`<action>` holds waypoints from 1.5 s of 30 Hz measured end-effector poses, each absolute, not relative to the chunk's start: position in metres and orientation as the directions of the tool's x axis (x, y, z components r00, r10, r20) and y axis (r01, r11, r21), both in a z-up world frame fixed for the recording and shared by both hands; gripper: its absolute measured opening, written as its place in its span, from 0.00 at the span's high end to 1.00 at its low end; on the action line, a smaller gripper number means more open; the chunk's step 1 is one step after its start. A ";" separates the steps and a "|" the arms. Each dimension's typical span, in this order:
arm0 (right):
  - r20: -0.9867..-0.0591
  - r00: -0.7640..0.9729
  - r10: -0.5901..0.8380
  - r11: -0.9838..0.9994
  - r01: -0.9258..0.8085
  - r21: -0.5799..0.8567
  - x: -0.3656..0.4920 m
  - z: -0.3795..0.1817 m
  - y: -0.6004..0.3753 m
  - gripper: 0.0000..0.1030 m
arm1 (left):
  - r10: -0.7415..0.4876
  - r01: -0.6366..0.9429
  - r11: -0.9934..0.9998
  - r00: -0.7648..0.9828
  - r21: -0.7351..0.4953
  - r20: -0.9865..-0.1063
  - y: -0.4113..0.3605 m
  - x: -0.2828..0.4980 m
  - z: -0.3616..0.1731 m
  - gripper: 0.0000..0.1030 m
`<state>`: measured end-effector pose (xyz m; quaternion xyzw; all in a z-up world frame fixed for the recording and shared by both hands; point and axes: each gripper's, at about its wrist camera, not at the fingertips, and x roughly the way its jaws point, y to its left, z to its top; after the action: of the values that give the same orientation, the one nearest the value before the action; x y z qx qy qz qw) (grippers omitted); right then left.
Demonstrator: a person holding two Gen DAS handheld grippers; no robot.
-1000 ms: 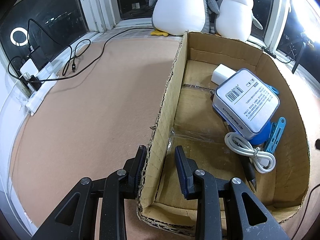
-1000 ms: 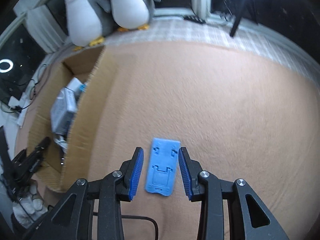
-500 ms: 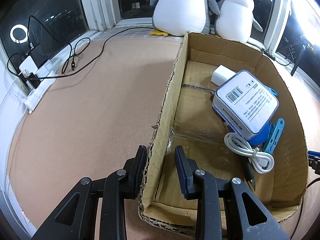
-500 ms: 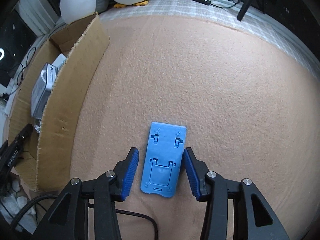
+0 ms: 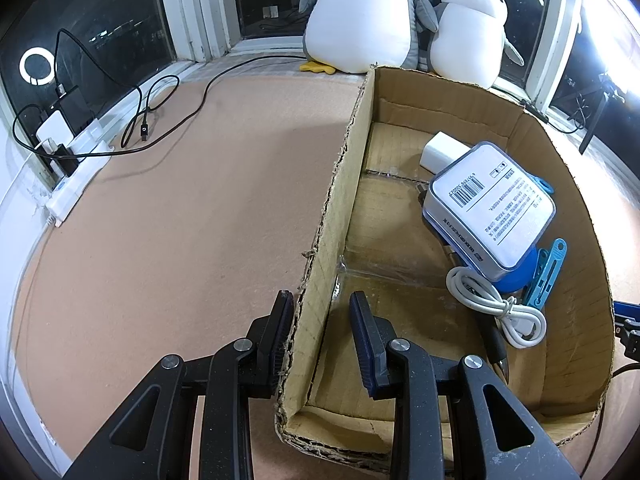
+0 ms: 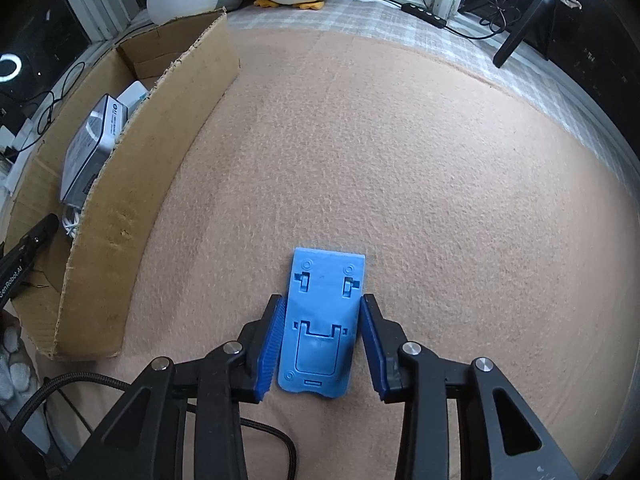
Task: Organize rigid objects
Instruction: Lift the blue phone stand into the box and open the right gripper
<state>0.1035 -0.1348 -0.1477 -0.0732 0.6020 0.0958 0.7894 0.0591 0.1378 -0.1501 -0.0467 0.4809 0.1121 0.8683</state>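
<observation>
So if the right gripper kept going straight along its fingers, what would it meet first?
The blue plastic stand lying flat on the tan felt mat. It already sits between the closing jaws of the right gripper.

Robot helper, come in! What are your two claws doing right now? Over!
Left gripper shut on cardboard box wall. Right gripper closing, blue phone stand between its jaws, flat on the mat. Nothing in the way.

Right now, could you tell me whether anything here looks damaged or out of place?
The box has a ragged, torn top edge along its left wall, where the left tool clamps it. One blue stand lies flat on the mat outside the box, between the closing right tool's pads. Nothing looks spilled.
</observation>
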 end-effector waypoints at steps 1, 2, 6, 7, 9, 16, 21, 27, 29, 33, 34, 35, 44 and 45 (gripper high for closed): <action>-0.963 0.260 0.068 0.971 -0.241 0.004 0.103 -0.148 -0.135 0.67 | 0.150 -0.240 0.971 0.513 0.027 -0.846 0.137 0.059 -0.150 0.69; -0.962 0.262 0.071 0.971 -0.241 0.006 0.102 -0.147 -0.136 0.68 | 0.150 -0.240 0.970 0.512 0.027 -0.846 0.137 0.059 -0.150 0.69; -0.958 0.273 0.088 0.971 -0.239 0.021 0.100 -0.146 -0.140 0.68 | 0.155 -0.239 0.970 0.510 0.033 -0.846 0.136 0.060 -0.150 0.69; -0.957 0.275 0.093 0.971 -0.237 0.026 0.100 -0.145 -0.141 0.68 | 0.157 -0.239 0.970 0.510 0.036 -0.846 0.136 0.059 -0.150 0.69; -0.954 0.282 0.100 0.972 -0.234 0.033 0.098 -0.143 -0.142 0.68 | 0.160 -0.238 0.970 0.510 0.039 -0.845 0.136 0.059 -0.150 0.69; -0.943 0.312 0.118 0.969 -0.243 0.041 0.092 -0.129 -0.139 0.68 | 0.166 -0.237 0.970 0.508 0.047 -0.845 0.134 0.059 -0.150 0.69; -0.924 0.350 0.154 0.965 -0.256 0.064 0.094 -0.108 -0.134 0.68 | 0.172 -0.238 0.970 0.507 0.055 -0.845 0.133 0.059 -0.150 0.69; -0.889 0.403 0.217 0.948 -0.305 0.094 0.107 -0.078 -0.117 0.68 | 0.176 -0.239 0.969 0.505 0.059 -0.845 0.132 0.059 -0.149 0.69; -0.877 0.418 0.235 0.941 -0.324 0.098 0.112 -0.068 -0.109 0.68 | 0.177 -0.238 0.969 0.505 0.060 -0.845 0.132 0.059 -0.149 0.69; -0.855 0.437 0.281 0.922 -0.371 0.113 0.120 -0.051 -0.088 0.68 | 0.181 -0.239 0.969 0.502 0.066 -0.846 0.131 0.060 -0.149 0.69; -0.851 0.438 0.289 0.918 -0.380 0.117 0.123 -0.050 -0.084 0.68 | 0.182 -0.239 0.969 0.502 0.067 -0.846 0.131 0.060 -0.149 0.69; -0.848 0.438 0.298 0.913 -0.389 0.120 0.125 -0.049 -0.080 0.68 | 0.184 -0.240 0.968 0.501 0.068 -0.846 0.131 0.060 -0.149 0.69; -0.849 0.403 0.342 0.871 -0.475 0.125 0.135 -0.055 -0.032 0.68 | 0.195 -0.246 0.966 0.495 0.079 -0.847 0.129 0.061 -0.149 0.69; -0.852 0.397 0.342 0.868 -0.481 0.124 0.136 -0.058 -0.027 0.68 | 0.196 -0.246 0.966 0.494 0.079 -0.847 0.129 0.062 -0.149 0.69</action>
<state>0.1356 -0.0274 -0.0579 -0.0708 0.4906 0.2469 0.8327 0.0616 0.1292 -0.1486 -0.0260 0.4864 0.1278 0.8640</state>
